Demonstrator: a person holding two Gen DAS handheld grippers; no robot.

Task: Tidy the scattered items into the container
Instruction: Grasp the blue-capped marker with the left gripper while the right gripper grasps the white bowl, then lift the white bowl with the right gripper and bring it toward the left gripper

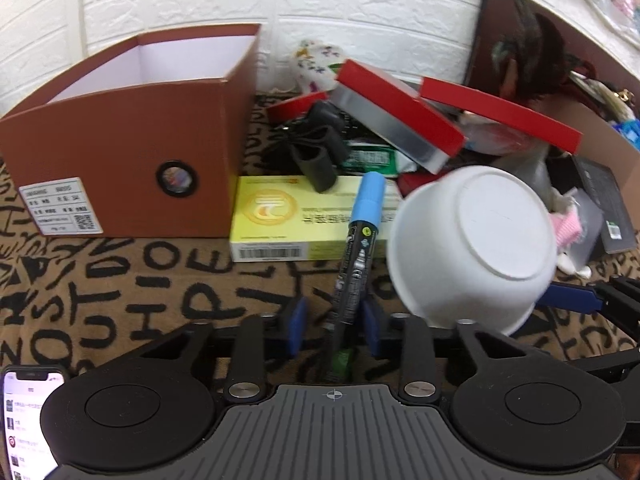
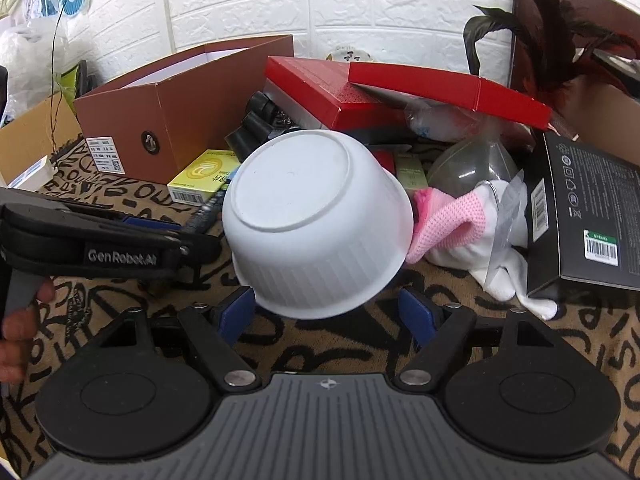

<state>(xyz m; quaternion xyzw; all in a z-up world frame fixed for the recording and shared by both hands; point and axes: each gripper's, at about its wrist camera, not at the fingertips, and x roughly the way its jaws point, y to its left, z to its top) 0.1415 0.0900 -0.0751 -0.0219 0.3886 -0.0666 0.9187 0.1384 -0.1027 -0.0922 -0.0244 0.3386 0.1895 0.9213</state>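
The open brown shoebox (image 1: 132, 160) stands at the left on the patterned cloth; it also shows in the right wrist view (image 2: 168, 120). My left gripper (image 1: 334, 330) is shut on a black marker with a blue cap (image 1: 358, 248) that points forward, its cap above a yellow box (image 1: 288, 220). My right gripper (image 2: 326, 316) holds a white bowl (image 2: 316, 220) tipped on its side, base toward the camera, the blue fingers (image 2: 236, 314) wide apart on either side of its rim. The bowl also shows in the left wrist view (image 1: 472, 248).
Behind lie red boxes (image 1: 400, 120), black straps (image 1: 316, 148), a green packet (image 1: 372, 160), a pink and white cloth (image 2: 460, 224), a black carton (image 2: 584, 212) and a dark feather ornament (image 2: 552, 20). A phone (image 1: 24, 420) sits at the lower left. A white brick wall is behind.
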